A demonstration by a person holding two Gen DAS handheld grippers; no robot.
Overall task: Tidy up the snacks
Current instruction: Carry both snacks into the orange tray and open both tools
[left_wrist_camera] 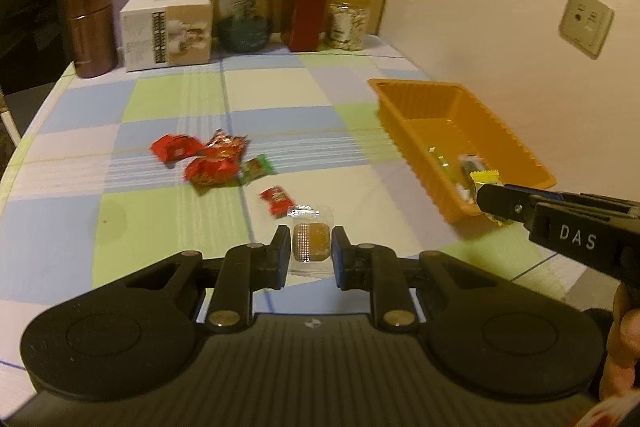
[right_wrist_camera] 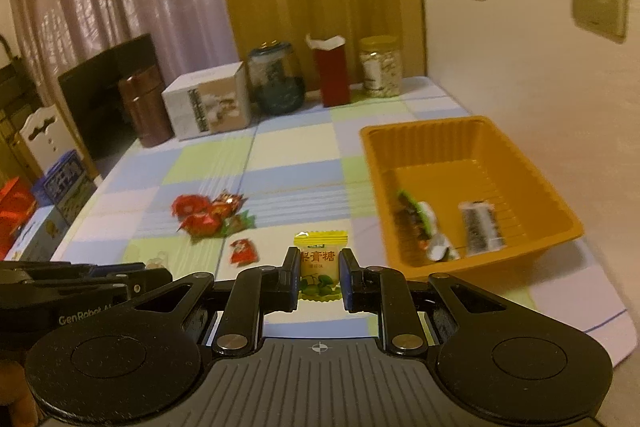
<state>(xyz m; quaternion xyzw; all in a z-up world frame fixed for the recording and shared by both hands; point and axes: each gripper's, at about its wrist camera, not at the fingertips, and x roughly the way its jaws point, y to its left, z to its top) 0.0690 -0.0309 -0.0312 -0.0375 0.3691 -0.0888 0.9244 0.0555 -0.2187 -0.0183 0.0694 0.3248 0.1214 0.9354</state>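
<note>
My left gripper (left_wrist_camera: 311, 245) is shut on a clear-wrapped brown candy (left_wrist_camera: 310, 241), held above the checked tablecloth. My right gripper (right_wrist_camera: 319, 273) is shut on a yellow-wrapped candy (right_wrist_camera: 319, 265); in the left wrist view it enters from the right, its fingertips (left_wrist_camera: 494, 199) over the near corner of the orange tray (left_wrist_camera: 404, 97). That tray (right_wrist_camera: 532, 163) stands by the wall and holds a few wrapped snacks (right_wrist_camera: 480, 227). A cluster of red-wrapped snacks (left_wrist_camera: 200, 155) with a green one (left_wrist_camera: 256, 169) lies mid-table. One small red candy (left_wrist_camera: 276, 201) lies nearer to me.
Along the table's far edge stand a brown canister (left_wrist_camera: 90, 29), a white box (left_wrist_camera: 166, 31), a dark glass jar (left_wrist_camera: 245, 15), a red carton (left_wrist_camera: 304, 17) and a clear snack jar (left_wrist_camera: 347, 21). A wall runs along the right. A dark chair (left_wrist_camera: 32, 23) is at far left.
</note>
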